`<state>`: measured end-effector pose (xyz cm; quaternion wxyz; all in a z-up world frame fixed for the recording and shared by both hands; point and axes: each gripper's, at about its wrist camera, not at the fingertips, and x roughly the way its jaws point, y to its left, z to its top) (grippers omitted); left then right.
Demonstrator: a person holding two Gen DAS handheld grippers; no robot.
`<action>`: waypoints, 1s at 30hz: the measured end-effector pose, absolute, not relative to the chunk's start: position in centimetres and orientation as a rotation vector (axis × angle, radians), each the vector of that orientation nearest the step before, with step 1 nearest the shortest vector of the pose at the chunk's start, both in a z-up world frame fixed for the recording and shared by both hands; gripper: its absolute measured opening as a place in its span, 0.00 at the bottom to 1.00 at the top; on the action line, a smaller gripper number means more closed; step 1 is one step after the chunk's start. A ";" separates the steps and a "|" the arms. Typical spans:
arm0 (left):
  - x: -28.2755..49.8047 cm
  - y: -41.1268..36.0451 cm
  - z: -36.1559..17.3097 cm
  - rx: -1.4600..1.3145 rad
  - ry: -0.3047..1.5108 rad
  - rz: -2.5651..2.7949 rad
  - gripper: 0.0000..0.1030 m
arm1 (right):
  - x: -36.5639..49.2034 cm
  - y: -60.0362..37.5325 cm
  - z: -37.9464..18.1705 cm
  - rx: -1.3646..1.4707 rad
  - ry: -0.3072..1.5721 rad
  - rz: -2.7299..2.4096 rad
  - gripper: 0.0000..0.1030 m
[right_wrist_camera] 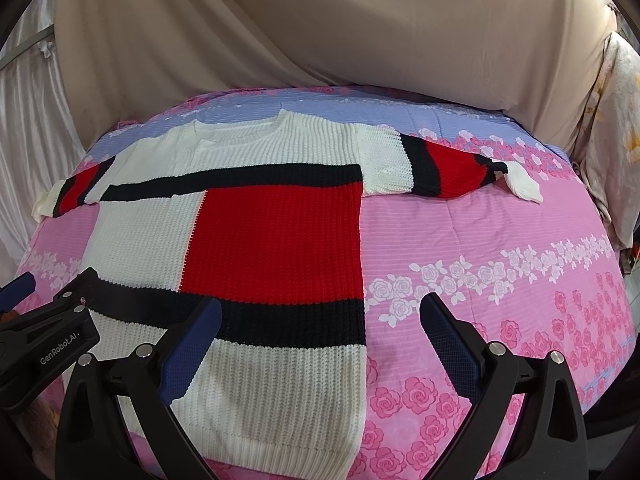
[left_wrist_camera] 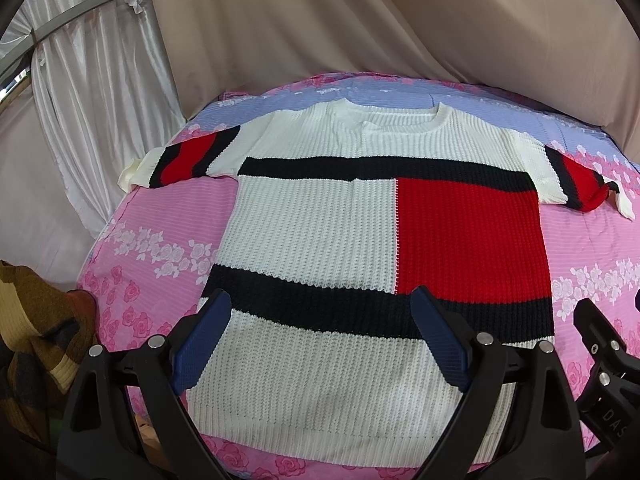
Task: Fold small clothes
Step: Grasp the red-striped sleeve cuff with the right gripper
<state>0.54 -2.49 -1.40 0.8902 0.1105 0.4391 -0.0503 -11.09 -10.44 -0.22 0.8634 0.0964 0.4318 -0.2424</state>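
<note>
A knit sweater (left_wrist_camera: 320,224) in white, red and black blocks lies flat, front up, on the pink floral bedsheet (left_wrist_camera: 160,240), collar at the far side, both sleeves spread out sideways. It also shows in the right wrist view (right_wrist_camera: 276,240). My left gripper (left_wrist_camera: 322,300) is open and empty, hovering over the sweater's lower part near the hem. My right gripper (right_wrist_camera: 320,308) is open and empty above the sweater's lower right edge, its right finger over bare sheet. The right sleeve (right_wrist_camera: 452,172) lies stretched toward the bed's right side.
Beige draped cloth (left_wrist_camera: 360,20) hangs behind the bed and white satin curtain (left_wrist_camera: 88,80) at the left. A brown and tan striped garment (left_wrist_camera: 36,320) lies off the bed's left edge. A floral pillow (right_wrist_camera: 616,128) stands at the far right.
</note>
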 end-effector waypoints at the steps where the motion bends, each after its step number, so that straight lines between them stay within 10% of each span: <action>1: 0.7 -2.6 -1.5 0.230 0.916 -0.104 0.86 | -10.9 -10.8 -0.4 0.213 0.912 -0.504 0.95; 27: 5.6 -1.3 -5.2 -0.049 1.076 0.034 0.87 | -9.5 -53.7 -10.7 1.063 0.608 -0.668 0.95; 30: 5.7 -0.8 -5.4 -0.043 1.074 0.059 0.87 | -8.7 -55.3 -10.8 1.071 0.573 -0.665 0.74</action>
